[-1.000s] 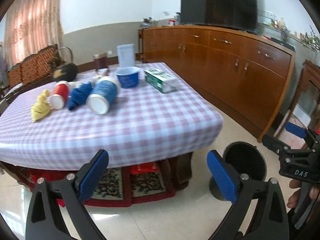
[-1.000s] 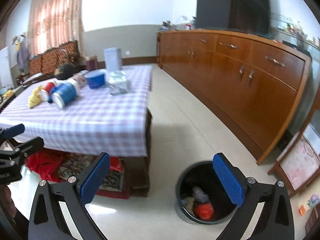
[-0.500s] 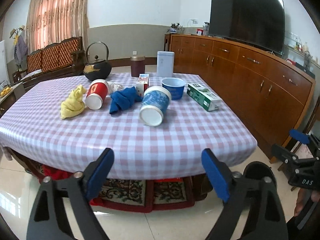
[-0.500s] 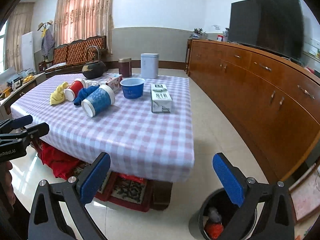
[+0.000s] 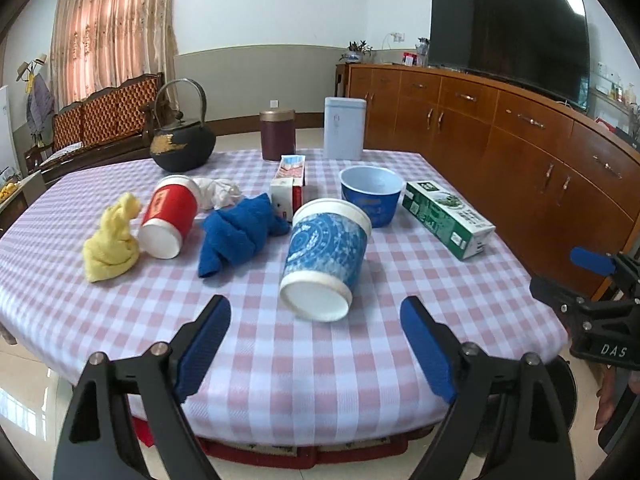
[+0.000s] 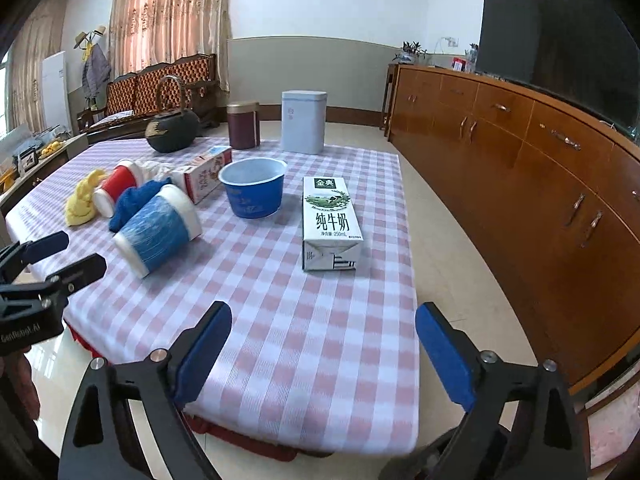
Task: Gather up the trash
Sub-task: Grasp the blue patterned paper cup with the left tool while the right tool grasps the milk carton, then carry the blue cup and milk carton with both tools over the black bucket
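Note:
On the checked table [image 5: 280,364] a blue paper cup [image 5: 326,248] lies on its side. To its left are a blue cloth [image 5: 240,236], a tipped red cup [image 5: 170,212], a yellow cloth [image 5: 112,240] and a white tissue [image 5: 218,194]. A blue bowl [image 5: 372,196], a small carton [image 5: 290,184] and a green milk carton [image 6: 330,220] lie further back. My left gripper [image 5: 315,320] is open and empty just short of the blue cup. Over the table's near edge my right gripper [image 6: 324,318] points at the milk carton, its jaws closing on nothing.
A black kettle [image 5: 180,148], a maroon tin [image 5: 278,134] and a white tin [image 5: 344,128] stand at the table's far side. A wooden sideboard [image 6: 540,152] with a television runs along the right. A dark bin [image 5: 568,384] shows on the floor at the table's right corner.
Both views swung from the floor and bin up toward the table and came closer to it. The bin has left the right wrist view. The left jaws narrowed a little.

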`<state>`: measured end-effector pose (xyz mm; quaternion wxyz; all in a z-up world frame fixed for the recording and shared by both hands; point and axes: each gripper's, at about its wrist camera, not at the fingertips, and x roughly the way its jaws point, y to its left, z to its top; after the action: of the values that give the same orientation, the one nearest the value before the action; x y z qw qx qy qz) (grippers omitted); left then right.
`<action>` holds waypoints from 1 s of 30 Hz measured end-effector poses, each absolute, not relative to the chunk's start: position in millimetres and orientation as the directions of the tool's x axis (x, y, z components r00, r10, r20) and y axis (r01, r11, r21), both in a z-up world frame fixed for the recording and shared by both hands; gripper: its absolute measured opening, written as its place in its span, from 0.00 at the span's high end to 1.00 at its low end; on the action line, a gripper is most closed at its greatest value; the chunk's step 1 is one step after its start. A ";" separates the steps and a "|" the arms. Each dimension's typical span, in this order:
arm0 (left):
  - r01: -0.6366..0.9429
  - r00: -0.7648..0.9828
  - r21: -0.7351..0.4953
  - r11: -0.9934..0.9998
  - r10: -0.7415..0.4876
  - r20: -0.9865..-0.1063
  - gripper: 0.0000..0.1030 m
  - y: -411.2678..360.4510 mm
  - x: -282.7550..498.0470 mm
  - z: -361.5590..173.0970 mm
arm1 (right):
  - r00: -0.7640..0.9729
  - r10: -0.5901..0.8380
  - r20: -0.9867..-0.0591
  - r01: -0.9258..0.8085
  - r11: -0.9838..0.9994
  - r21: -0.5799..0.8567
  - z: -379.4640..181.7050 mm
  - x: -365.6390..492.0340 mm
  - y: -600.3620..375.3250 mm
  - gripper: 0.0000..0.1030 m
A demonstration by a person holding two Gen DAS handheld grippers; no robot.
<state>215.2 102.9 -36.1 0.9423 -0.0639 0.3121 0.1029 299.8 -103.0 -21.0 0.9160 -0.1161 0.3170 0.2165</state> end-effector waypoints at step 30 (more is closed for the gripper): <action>-0.211 0.739 -0.095 0.973 0.095 -0.667 0.42 109.1 279.3 -53.3 | 0.634 0.310 -0.708 -0.454 0.891 -0.016 -47.4 394.4 -69.1 0.45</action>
<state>279.3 109.1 -53.3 0.9289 -0.0825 0.3516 0.0822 394.4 -69.1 -47.4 0.8988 -0.0965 0.3710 0.2125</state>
